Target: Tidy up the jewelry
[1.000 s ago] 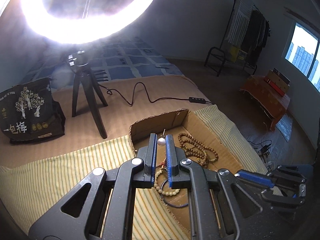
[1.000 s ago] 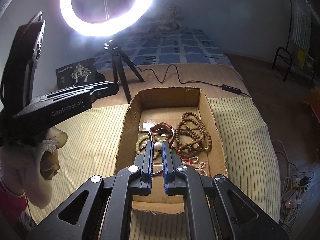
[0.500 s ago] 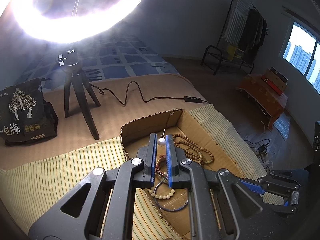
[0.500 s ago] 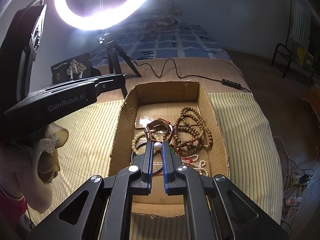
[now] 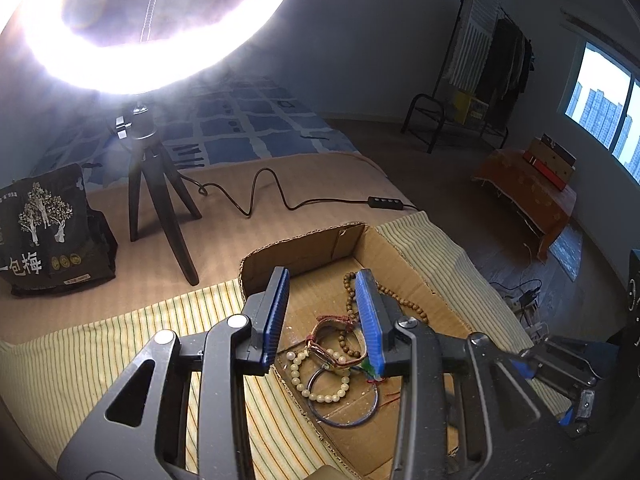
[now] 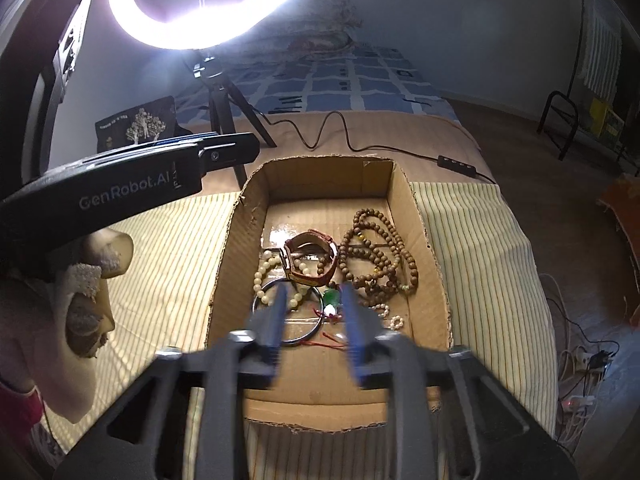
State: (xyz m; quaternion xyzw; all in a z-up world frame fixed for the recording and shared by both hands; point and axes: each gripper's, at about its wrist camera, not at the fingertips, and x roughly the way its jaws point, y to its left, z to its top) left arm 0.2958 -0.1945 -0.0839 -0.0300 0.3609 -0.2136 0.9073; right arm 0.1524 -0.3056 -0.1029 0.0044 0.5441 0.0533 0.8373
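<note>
While our left gripper [image 5: 325, 316] hangs over the near left corner of the box [image 5: 404, 256], its jaws are opening and nothing sits between the blue pads [image 5: 370, 320]. Through the gap in the left wrist view we see the jewelry on the cardboard floor: a brown strap [image 5: 334, 326] looped over a cream bead bracelet [image 5: 320, 388], a thin bangle [image 5: 344, 420] under both, and a wooden bead string [image 5: 408, 304] running past the right pad toward the far wall. A small green piece [image 5: 370, 370] lies by the right pad's tip; we cannot tell if it touches. The box rests on a striped cloth [image 5: 120, 352] on the bed. Behind it stand a ring light [image 5: 160, 60] on a tripod [image 5: 160, 200] and a black bag [image 5: 48, 232]. Our right gripper [image 5: 560, 376] shows at the lower right edge.

In the right wrist view, our right gripper [image 6: 314, 320] points steeply down into the box [image 6: 424, 232], blurred, its jaws opening with nothing clamped. Between the pads [image 6: 276, 320], lower down, lie the green piece [image 6: 331, 299], red threads [image 6: 332, 340] and part of the bangle [image 6: 288, 336]. Just beyond sit the strap [image 6: 310, 260] and cream beads [image 6: 264, 276], with the wooden beads [image 6: 376, 256] coiled to their right and a few pale beads [image 6: 394, 320] near the right wall. The left gripper [image 6: 140, 184] crosses the upper left, held in a gloved hand [image 6: 80, 304].
</note>
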